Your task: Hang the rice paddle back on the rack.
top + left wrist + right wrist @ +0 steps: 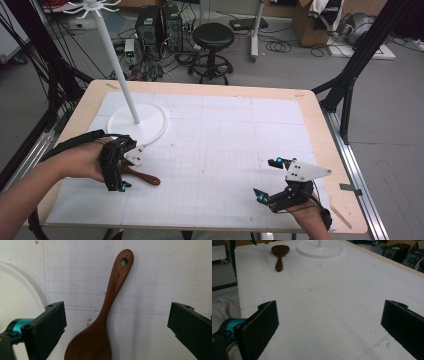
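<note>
The wooden spoon (105, 315) lies flat on the white mat of the desk (225, 150), just beside the stand base (150, 122) at about seven o'clock from it, its handle pointing toward three o'clock. The left hand-held gripper (120, 172) hovers directly over it, jaws spread wide on either side of the neck and touching nothing; the right hand-held gripper (265, 180), also released, waits well apart at four o'clock. The spoon looks light, rigid and smooth, so pinching across the narrow neck seems safest, since the rounded bowl could slip.
</note>
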Motion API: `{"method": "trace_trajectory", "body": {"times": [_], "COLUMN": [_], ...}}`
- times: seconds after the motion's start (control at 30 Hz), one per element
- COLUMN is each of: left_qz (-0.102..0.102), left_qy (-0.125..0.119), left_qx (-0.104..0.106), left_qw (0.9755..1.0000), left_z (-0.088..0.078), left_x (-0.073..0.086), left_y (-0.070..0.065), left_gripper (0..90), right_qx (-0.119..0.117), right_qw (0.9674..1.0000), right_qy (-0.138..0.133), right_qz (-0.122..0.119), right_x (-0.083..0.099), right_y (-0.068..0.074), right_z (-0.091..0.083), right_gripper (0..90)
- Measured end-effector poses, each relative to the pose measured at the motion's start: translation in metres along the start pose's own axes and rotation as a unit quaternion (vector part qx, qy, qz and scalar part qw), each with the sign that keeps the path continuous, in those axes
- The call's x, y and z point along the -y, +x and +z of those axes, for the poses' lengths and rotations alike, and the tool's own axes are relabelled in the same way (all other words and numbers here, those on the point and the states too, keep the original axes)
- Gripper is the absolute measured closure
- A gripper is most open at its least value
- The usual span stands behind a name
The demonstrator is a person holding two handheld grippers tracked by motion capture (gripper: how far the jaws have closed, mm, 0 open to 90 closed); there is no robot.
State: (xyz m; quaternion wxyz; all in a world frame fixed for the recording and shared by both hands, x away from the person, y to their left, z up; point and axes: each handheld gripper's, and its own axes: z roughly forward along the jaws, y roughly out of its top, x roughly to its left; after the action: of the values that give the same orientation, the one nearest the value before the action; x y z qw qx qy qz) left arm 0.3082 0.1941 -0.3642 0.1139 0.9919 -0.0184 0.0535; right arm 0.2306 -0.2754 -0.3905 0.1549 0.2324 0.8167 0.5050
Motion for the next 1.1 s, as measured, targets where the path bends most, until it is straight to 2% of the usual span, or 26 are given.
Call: {"method": "trace_trajectory", "body": {"times": [0.13, 0.53, 1.1], "left_qz": [0.012, 0.019, 0.042], "left_qy": [0.008, 0.021, 0.042], "left_qx": [0.007, 0.019, 0.038], "left_qw": [0.9999, 0.9994, 0.9975], "left_z": [0.003, 0.014, 0.034], "left_x": [-0.001, -0.001, -0.001], "left_y": [0.0, 0.002, 0.013], "left_gripper": [2.5, 3.8, 17.3], "right_qx": [-0.002, -0.004, -0.011], "right_qw": [1.0, 1.0, 0.9999], "right_qy": [0.0, 0.003, 0.007], "right_qz": [-0.001, -0.002, -0.004], "right_x": [0.0, 0.0, 0.002], "right_y": [0.0, 0.0, 0.0], "right_z": [0.002, 0.002, 0.005], "right_gripper": [0.2, 0.2, 0.2]}}
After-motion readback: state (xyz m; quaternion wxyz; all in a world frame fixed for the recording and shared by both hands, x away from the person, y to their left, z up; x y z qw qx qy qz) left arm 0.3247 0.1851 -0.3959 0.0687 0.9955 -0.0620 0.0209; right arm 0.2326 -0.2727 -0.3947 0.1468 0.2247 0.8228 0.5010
